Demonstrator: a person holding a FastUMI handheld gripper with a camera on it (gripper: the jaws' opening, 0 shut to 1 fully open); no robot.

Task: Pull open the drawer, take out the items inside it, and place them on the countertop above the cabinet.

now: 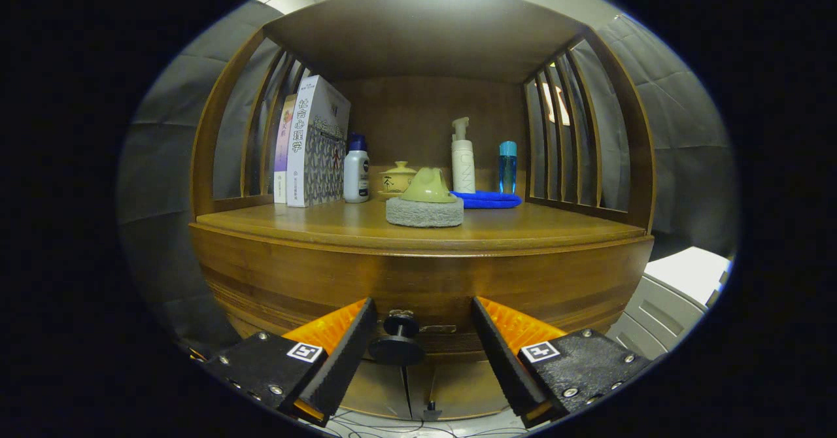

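Note:
A wooden cabinet's drawer front (418,281) curves across just ahead of me, with a dark round knob (399,341) on it. My gripper (424,314) stands open, its two fingers on either side of the knob without touching it; the knob sits nearer the left finger. The drawer looks closed, so its contents are hidden. Above the drawer lies the wooden countertop (536,229). A green-handled scrubbing sponge (425,201) rests near the middle of it.
On the countertop stand books (314,144) at the left, a white bottle with a blue cap (356,170), a small lidded cup (397,178), a white pump bottle (462,157), a blue bottle (507,165) and a folded blue cloth (487,199). Slatted sides (569,137) and a shelf top enclose it. A white unit (680,287) stands right.

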